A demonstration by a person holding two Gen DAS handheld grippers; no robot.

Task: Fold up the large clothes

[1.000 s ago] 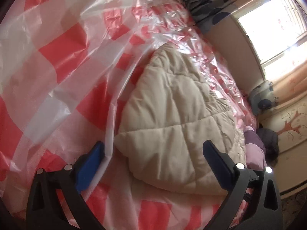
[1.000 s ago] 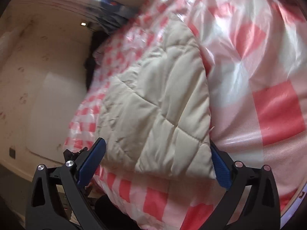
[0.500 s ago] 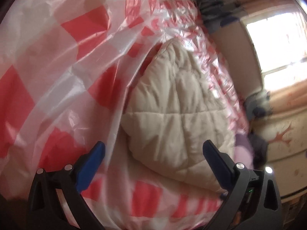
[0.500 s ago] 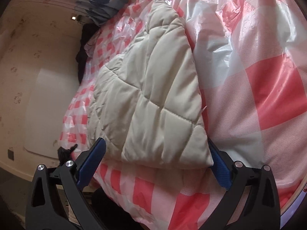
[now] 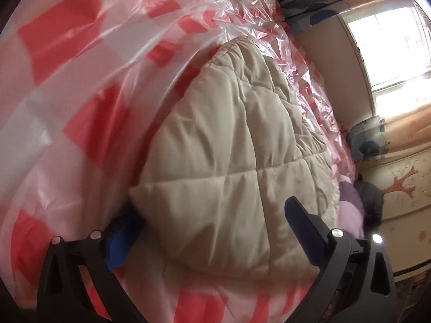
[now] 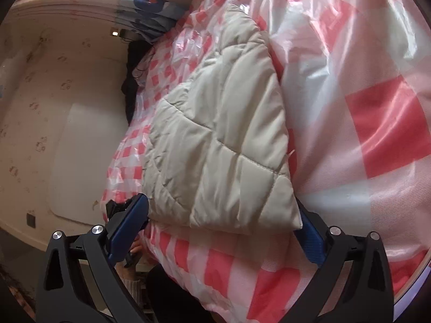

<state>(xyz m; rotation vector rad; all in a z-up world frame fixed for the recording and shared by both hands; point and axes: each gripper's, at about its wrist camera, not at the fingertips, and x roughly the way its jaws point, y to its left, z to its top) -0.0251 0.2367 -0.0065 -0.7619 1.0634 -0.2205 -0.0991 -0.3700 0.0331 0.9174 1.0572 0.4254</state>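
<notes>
A beige quilted garment [image 5: 237, 167] lies folded on a bed covered with a red-and-white checked plastic sheet [image 5: 80, 86]. My left gripper [image 5: 212, 231] is open and straddles the garment's near end. Its left blue pad [image 5: 121, 242] sits tucked against and partly under the garment's corner, and the right one stands over the padded edge. In the right wrist view the same garment [image 6: 218, 140] stretches away. My right gripper [image 6: 219, 228] is open around its near hem, with the right pad [image 6: 309, 234] at the corner. Neither gripper holds anything.
Blue patterned bedding [image 6: 150, 8] lies at the head of the bed. Purple cloth [image 5: 350, 204] and a dark garment [image 5: 369, 202] lie at the far side near a bright window [image 5: 390, 48]. A hand [image 6: 136, 246] shows below the bed's edge. Loose plastic rises on the left.
Both grippers have moved in closer to the garment's near end. The left gripper's left pad now touches the garment's corner. Both stay open.
</notes>
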